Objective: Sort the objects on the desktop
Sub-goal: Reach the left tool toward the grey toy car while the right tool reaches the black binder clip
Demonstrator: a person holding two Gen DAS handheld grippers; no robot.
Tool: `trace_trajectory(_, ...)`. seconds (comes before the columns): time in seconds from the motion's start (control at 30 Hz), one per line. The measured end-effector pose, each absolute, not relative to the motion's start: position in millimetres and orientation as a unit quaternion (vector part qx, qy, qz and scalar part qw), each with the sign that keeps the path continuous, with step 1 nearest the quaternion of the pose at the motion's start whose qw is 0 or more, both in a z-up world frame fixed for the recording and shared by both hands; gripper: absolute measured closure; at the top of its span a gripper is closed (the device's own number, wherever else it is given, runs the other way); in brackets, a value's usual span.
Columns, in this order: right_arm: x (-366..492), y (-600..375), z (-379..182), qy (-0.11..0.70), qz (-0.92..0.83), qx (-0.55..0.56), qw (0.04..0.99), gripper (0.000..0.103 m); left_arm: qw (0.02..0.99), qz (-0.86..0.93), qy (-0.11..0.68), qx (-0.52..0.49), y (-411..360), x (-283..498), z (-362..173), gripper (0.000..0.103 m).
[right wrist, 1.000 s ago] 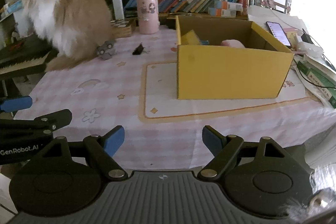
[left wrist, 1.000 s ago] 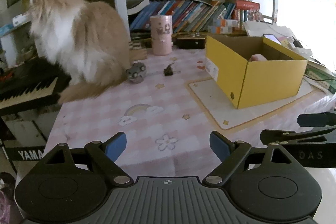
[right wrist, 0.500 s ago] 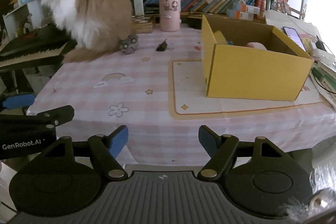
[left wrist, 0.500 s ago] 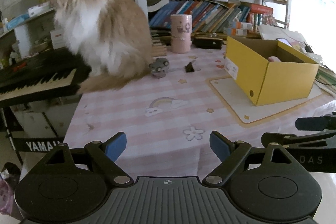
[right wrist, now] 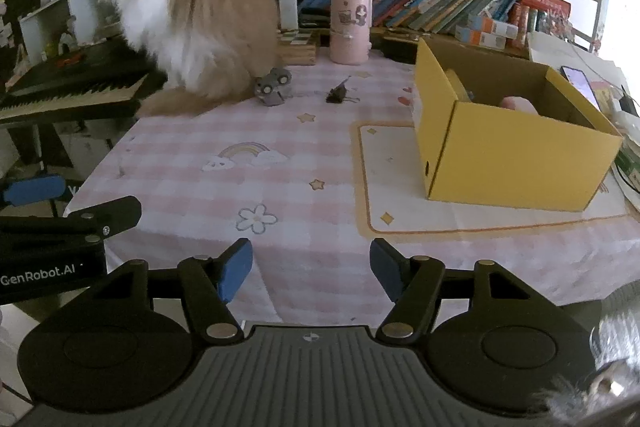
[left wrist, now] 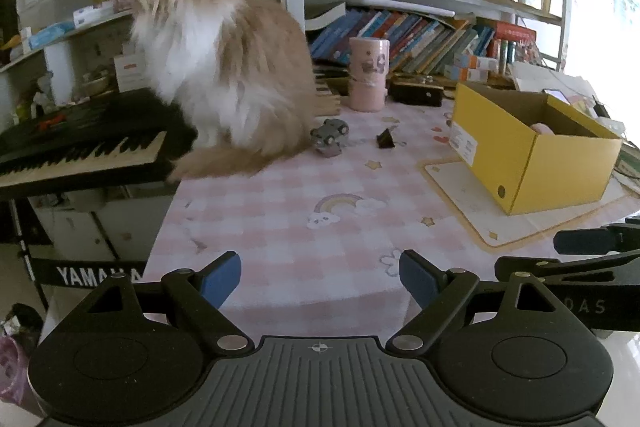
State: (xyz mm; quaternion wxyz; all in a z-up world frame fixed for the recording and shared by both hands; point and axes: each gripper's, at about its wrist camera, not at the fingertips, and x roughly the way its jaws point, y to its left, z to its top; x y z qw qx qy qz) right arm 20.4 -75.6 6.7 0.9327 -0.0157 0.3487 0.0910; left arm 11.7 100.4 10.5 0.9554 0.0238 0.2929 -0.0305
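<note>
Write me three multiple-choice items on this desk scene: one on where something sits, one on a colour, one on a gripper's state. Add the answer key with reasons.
1. Where is the grey toy car?
A. inside the box
B. on the tablecloth beside the cat
C. on the bookshelf

2. What colour is the cardboard box?
A. yellow
B. green
C. white

3. How is the right gripper?
A. shut on the toy car
B. shut on the binder clip
C. open, holding nothing

Answers:
1 B, the car lies on the pink checked cloth by the cat's flank.
2 A, its outer walls are yellow.
3 C, its blue fingertips stand wide apart over the table's near edge, with nothing between them.
</note>
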Motion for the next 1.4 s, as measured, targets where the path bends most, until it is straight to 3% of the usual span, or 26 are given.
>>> trace_trajectory(0.73,61.0,-63.7,4.1,0.349,0.097,-0.019,0.932,0.039,0.957,-0.028,0.287,0.032,102.5,49.0,10.8,0.015)
trace_trajectory(1.4,169.7,-79.6,-4.6,0.362,0.087,0.005,0.928,0.04,0.955,-0.014,0.296,0.024,87.9,153.8,9.8,0.015)
